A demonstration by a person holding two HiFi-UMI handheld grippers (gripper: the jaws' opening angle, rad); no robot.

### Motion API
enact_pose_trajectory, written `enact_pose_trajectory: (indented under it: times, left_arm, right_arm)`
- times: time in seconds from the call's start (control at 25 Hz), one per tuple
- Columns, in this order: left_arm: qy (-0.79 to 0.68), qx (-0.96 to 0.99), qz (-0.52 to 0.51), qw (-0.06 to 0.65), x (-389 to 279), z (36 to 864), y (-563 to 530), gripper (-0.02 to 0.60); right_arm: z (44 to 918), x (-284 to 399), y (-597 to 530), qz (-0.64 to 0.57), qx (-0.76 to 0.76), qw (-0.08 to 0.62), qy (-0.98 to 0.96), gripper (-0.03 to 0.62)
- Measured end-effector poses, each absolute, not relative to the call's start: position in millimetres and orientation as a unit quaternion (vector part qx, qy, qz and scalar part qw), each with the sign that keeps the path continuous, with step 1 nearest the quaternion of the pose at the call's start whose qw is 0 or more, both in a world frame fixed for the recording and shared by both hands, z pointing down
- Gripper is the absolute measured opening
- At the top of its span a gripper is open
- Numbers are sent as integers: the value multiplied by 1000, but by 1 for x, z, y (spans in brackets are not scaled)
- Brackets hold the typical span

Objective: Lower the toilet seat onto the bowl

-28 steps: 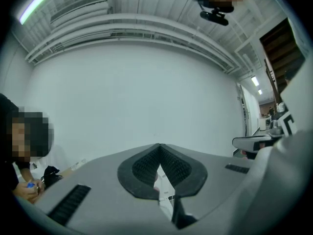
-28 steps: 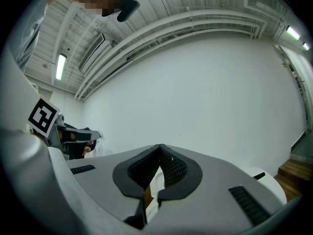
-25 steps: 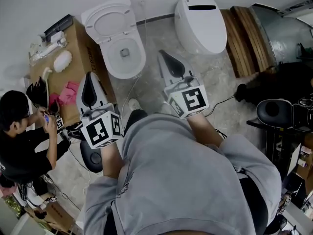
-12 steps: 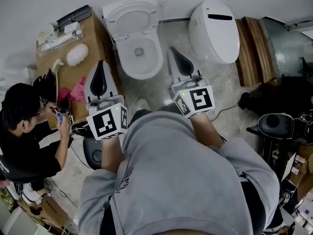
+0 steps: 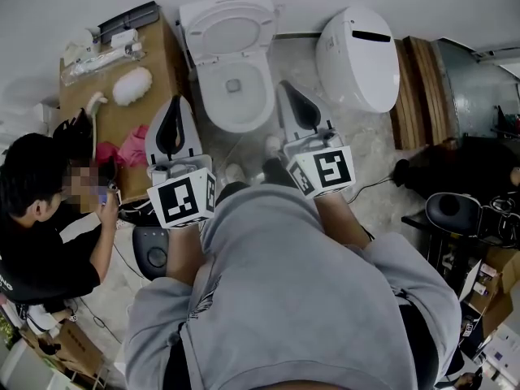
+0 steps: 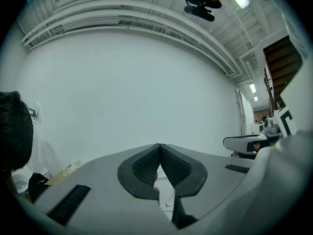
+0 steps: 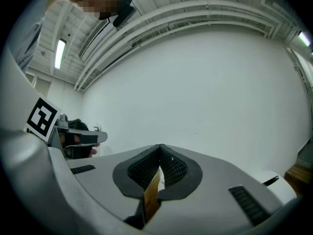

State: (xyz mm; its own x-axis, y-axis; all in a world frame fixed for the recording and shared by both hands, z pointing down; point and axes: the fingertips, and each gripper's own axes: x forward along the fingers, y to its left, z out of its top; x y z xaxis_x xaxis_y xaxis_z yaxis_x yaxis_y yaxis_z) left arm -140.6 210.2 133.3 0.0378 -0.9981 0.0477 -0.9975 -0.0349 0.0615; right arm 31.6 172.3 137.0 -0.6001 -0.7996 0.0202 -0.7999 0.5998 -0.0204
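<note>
Approach stage, as my head camera gives it. Toilet seat [image 5: 198, 24] stands raised against the wall at the far side of the open bowl [image 5: 213, 96], with nothing touching it. Left gripper [image 5: 174, 104] and right gripper [image 5: 284, 88] point level toward the toilet, one to either side of the bowl, both short of the seat. Each gripper's own view shows its jaws together tip to tip, clamped on nothing. A tan strip [image 7: 151, 197] sits low behind the right tips; I cannot tell what it is.

Hazards, as I judge them:
- (a) Closed jaws can only nudge the seat, so once past balance it may drop freely and slam on the rim.
- (b) The left gripper passes just beside the cardboard box [image 5: 97, 96] and could catch it.
- (c) A second toilet [image 5: 357, 51], lid down, lies near the right gripper and invites a wrong reach.
- (d) Both gripper views face bare wall, so I must aim from the head view alone.
</note>
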Motion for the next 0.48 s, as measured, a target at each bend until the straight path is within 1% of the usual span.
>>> enact_pose_trajectory:
  times: [0.48]
  left_arm:
    - [-709, 704, 6, 37, -124, 132, 153, 0]
  right_arm:
    - [137, 38, 108, 14, 419, 1, -908, -2]
